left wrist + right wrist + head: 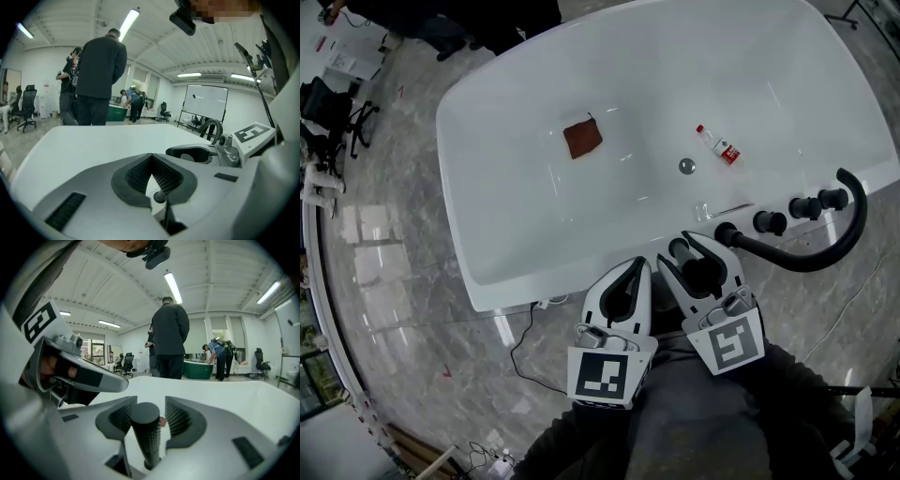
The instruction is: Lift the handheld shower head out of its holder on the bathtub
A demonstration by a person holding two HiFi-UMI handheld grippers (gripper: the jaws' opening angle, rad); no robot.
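Note:
The handheld shower head [680, 249] is a black ribbed cylinder standing upright at the near rim of the white bathtub [516, 253]. My right gripper [679, 251] is open around it. In the right gripper view the shower head [147, 437] stands between the ribbed pads [180, 420], close to the left one and with a gap on the right. My left gripper [636, 268] rests just left of it over the rim, shut with its fingertips meeting and nothing in them. In the left gripper view the left gripper [151, 158] points across the tub's rim [84, 150].
A black curved spout [825, 251] and three black knobs [769, 222] sit on the rim to the right. Inside the tub lie a brown cloth [582, 138], a small bottle [719, 145] and the drain [686, 166]. A cable [520, 337] runs on the floor. People [169, 338] stand beyond the tub.

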